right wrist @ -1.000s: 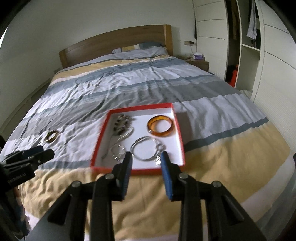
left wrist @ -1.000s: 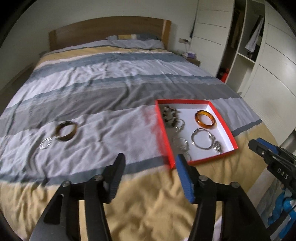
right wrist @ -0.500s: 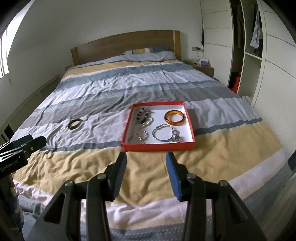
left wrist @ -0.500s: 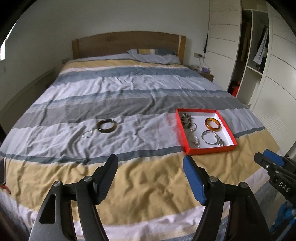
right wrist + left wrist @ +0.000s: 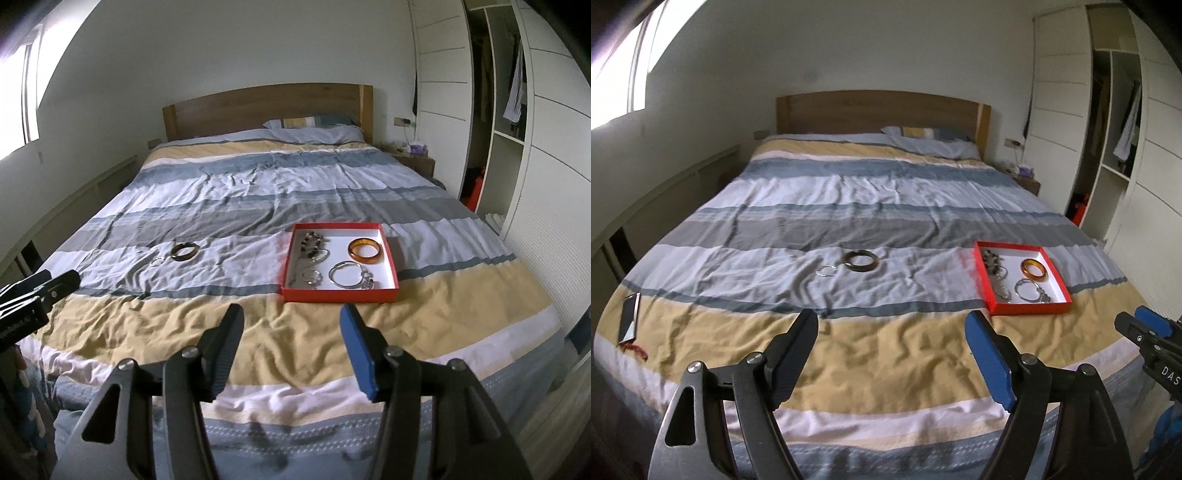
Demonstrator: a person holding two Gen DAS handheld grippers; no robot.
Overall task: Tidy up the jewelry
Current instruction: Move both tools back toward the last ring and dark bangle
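At the bed's foot, left gripper (image 5: 892,325) and right gripper (image 5: 291,319) pulled back, fingers just widened (nothing between).

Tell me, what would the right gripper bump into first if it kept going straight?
Probably the bedspread. The right gripper is open, empty and tilted down at the yellow stripe, just short of the red tray. Depth is hard to judge.

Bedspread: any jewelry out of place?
Yes. A dark bangle and a small silver ring lie loose on the bedspread, apart from the red tray holding the other pieces.
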